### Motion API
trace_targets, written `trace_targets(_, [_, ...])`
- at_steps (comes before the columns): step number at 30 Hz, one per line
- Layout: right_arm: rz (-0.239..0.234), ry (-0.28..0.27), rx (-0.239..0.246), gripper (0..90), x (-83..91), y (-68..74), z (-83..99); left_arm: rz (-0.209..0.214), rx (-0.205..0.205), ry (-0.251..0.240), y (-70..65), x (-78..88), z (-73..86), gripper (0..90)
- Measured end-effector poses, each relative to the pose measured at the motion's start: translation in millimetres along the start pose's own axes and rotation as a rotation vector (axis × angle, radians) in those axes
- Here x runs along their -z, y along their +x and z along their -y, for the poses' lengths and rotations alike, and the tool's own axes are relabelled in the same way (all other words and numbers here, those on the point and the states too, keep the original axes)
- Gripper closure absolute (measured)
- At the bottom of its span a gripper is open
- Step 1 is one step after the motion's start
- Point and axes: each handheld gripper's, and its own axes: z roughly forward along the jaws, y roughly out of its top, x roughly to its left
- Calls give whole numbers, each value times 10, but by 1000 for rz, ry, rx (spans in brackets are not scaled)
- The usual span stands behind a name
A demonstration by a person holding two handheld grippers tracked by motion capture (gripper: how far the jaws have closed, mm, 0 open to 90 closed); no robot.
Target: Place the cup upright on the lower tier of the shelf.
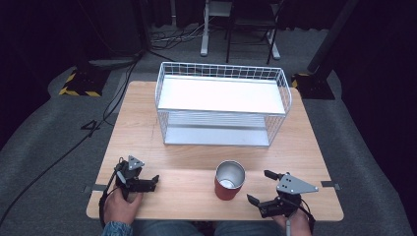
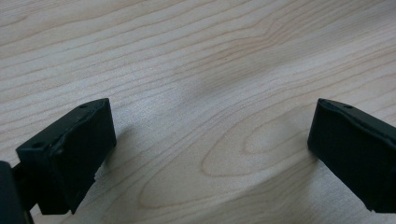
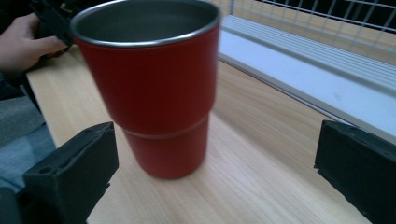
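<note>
Right gripper [image 1: 260, 186] open, red cup [image 1: 229, 180] just left

A lab: black curtains [image 1: 59, 29], floor cables [image 1: 59, 157], hazard-taped stand base [image 1: 78, 83].

Cup [image 1: 229, 180] stands upright on table [image 1: 196, 147], near front edge, right of centre. Wire rack [image 1: 222, 103] sits behind it, toward far edge. Left gripper [image 1: 147, 183] lies left of cup, well apart; right gripper [image 1: 259, 187] just right of cup, apart.
</note>
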Motion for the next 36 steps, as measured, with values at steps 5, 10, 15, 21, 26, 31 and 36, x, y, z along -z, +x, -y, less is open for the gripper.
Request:
trace_targets(5, [-46, 10, 9, 0, -96, 105, -6, 0, 0, 0, -1, 0, 1, 12])
trace_targets(10, [-73, 16, 12, 0, -178, 148, -1, 0, -1, -1, -1, 1, 2, 13])
trace_targets(15, [-118, 32, 21, 0, -315, 215, 9, 1, -7, 1, -2, 7, 8, 12])
trace_targets(21, [-141, 48, 27, 0, -426, 260, 35, 5, -10, 0, -6, 15, 19, 12])
trace_targets(26, [-134, 59, 18, 0, -533, 267, 68, 5, -10, 0, -6, 16, 19, 12])
trace_targets(31, [-113, 72, 13, 0, -702, 251, 87, 5, -10, 0, -6, 15, 19, 13])
trace_targets(36, [-97, 83, 8, 0, -792, 251, 93, 5, -10, 0, -6, 15, 19, 12])
